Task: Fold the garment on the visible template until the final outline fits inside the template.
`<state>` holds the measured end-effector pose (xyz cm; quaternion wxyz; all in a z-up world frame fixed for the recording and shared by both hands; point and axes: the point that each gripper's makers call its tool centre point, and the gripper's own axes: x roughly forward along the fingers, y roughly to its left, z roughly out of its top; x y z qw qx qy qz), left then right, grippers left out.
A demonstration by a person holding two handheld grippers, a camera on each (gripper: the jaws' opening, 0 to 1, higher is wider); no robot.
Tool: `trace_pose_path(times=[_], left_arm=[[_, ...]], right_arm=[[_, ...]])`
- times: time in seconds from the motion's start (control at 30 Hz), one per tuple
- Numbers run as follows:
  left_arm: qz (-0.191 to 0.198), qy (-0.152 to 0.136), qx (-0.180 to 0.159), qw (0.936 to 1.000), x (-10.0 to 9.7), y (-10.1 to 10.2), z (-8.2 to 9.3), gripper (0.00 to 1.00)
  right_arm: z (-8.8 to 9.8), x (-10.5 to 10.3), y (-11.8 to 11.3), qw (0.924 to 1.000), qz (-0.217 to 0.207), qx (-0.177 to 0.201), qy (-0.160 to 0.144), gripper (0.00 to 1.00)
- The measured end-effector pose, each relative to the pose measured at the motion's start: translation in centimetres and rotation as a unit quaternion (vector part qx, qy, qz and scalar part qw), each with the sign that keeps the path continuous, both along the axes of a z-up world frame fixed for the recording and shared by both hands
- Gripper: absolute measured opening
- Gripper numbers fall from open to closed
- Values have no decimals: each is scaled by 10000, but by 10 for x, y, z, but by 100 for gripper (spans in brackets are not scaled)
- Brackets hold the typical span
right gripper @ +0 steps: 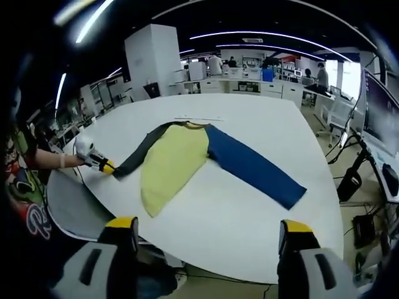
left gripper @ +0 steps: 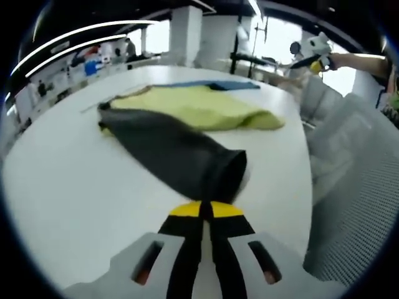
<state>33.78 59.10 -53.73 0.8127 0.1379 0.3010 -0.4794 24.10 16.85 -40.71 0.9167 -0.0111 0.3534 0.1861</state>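
Note:
A long-sleeved garment lies flat on the white table, with a yellow body, a blue sleeve and a dark grey sleeve. My left gripper is shut on the cuff of the dark grey sleeve, near the table edge. Beyond that sleeve I see the yellow body and blue sleeve. In the right gripper view the left gripper pinches that cuff. My right gripper is wide open with nothing between its fingers, raised on the near side of the table, off the garment. It also appears as the right gripper.
A mesh chair stands close to the table edge beside my left gripper. Another chair seat sits below the table by the person's arm. A monitor and office desks ring the room. A thin line marks the table beyond the collar.

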Motion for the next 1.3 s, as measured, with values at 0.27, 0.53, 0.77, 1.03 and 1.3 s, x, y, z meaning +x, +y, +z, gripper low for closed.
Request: trace_pose_path(times=[0.27,0.53,0.77,1.03,1.3], left_arm=[[223,-232,183,9993,13,26,10,0],[1116,-594,-76,9919,46,82,50,0],[1316,-693,56,9889,60,115,62,0],[1471,-783,256,9857,79,147,66,0],[1635,-822,391,9823,104,178,69,0]], right_arm=[[-1,1,7,10000,-5,21,1,93],[-1,2,4,10000,-11,36,-10,93],[1,8,10,9999,94,43,-67,94],[0,13,19,9998,197,47,-66,94],[1,10,26,9998,192,-1,4,94]])
